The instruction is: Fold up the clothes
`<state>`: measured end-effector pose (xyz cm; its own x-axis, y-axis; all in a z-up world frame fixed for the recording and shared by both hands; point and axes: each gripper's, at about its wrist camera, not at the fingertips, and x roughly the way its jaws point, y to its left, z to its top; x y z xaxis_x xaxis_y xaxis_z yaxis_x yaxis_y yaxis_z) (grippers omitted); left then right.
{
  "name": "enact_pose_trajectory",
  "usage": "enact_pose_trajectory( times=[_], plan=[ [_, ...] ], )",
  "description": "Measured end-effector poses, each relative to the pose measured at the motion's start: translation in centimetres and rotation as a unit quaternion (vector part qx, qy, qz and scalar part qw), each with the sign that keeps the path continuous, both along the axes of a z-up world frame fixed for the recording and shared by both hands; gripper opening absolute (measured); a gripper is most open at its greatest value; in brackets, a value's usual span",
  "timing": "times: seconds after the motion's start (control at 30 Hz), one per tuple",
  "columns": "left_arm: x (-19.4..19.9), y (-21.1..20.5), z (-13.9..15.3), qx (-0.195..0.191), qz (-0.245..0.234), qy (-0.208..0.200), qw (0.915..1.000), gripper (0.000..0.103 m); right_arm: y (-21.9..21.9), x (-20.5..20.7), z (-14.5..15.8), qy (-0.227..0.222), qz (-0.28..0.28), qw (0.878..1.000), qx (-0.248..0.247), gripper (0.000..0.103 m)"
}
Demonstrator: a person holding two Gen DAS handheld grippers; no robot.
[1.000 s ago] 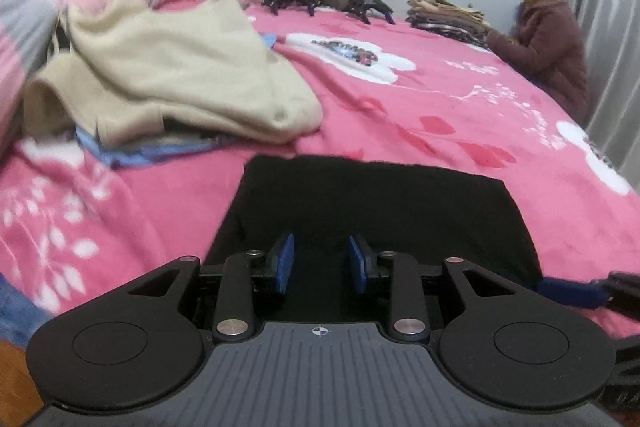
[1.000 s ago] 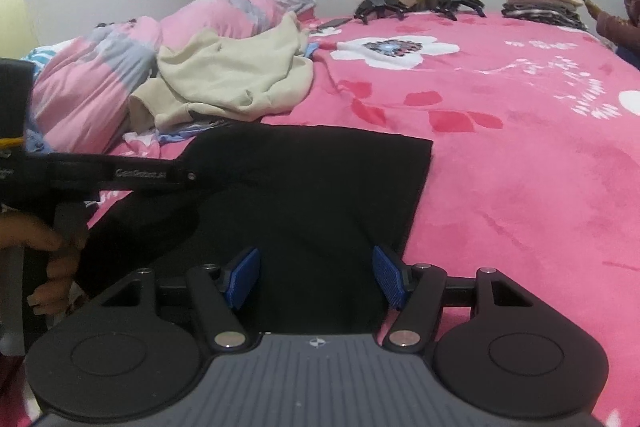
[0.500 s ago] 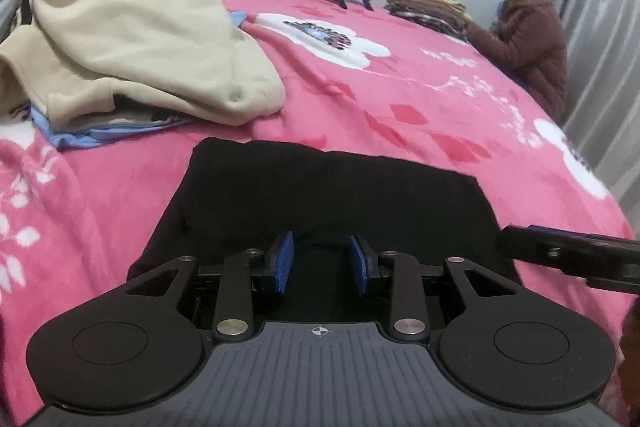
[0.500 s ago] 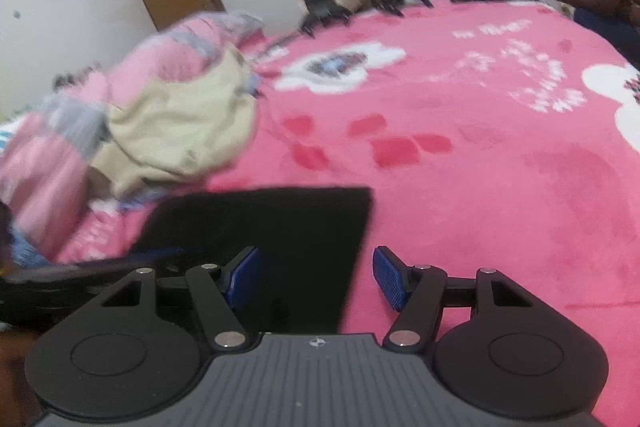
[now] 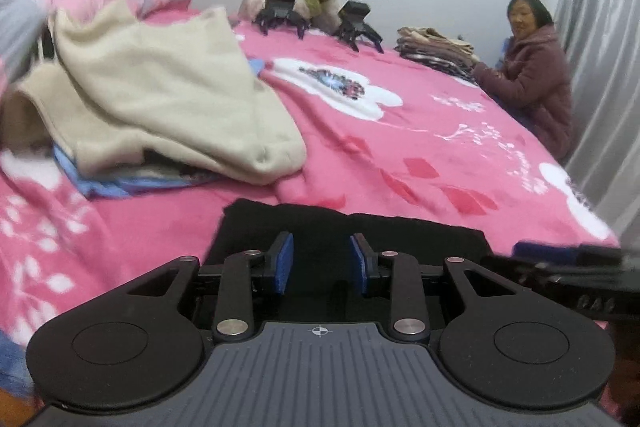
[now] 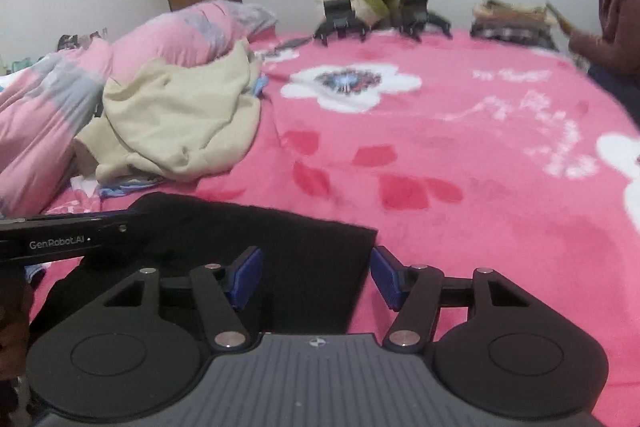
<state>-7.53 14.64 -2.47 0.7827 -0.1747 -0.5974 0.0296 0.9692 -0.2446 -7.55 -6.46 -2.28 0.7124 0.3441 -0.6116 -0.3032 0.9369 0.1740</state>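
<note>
A black garment (image 5: 404, 231) lies flat and folded on the pink bedspread (image 5: 400, 147), close to me. My left gripper (image 5: 322, 263) hovers over its near part, blue pads apart with only dark cloth showing behind the gap. My right gripper (image 6: 316, 277) sits at the right edge of the black garment (image 6: 280, 235). Its jaws are closing, the cloth edge runs by the right pad, and neither pad presses on it. Each gripper shows at the other view's side: the right gripper (image 5: 560, 259), the left gripper (image 6: 60, 235).
A rumpled cream garment (image 5: 160, 95) lies on other clothes at the left, beside a pink quilt (image 6: 48, 107). At the far edge stand two spare grippers (image 5: 280, 11) and a stack of folded clothes (image 5: 436, 47). Two people sit there. A grey curtain (image 5: 600, 67) hangs at right.
My right gripper has slid right, from over the black garment's middle to its right edge. The left view has tilted slightly, and its pads keep the same gap.
</note>
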Motion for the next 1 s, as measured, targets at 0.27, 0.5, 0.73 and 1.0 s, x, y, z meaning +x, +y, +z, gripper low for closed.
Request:
enact_pose_trajectory(
  times=[0.27,0.5,0.73,1.0],
  plan=[
    [0.7,1.9,-0.8,0.020,0.080,0.031,0.9961,0.016,-1.3,0.5,-2.5,0.010,-0.013,1.000,0.008,0.061],
    [-0.5,1.1,0.6,0.057,0.038,0.061,0.9958,0.027,-3.0,1.0,-2.4,0.028,0.011,0.998,0.056,0.063],
    [0.1,3.3,1.1,-0.007,0.070,0.079,0.9944,0.040,-5.4,1.7,-3.0,0.039,0.059,0.989,0.131,0.066],
    [3.8,6.0,-0.5,-0.082,0.091,0.141,0.9825,0.055,-5.4,3.3,-3.8,0.056,0.077,0.980,0.176,0.067]
  ],
)
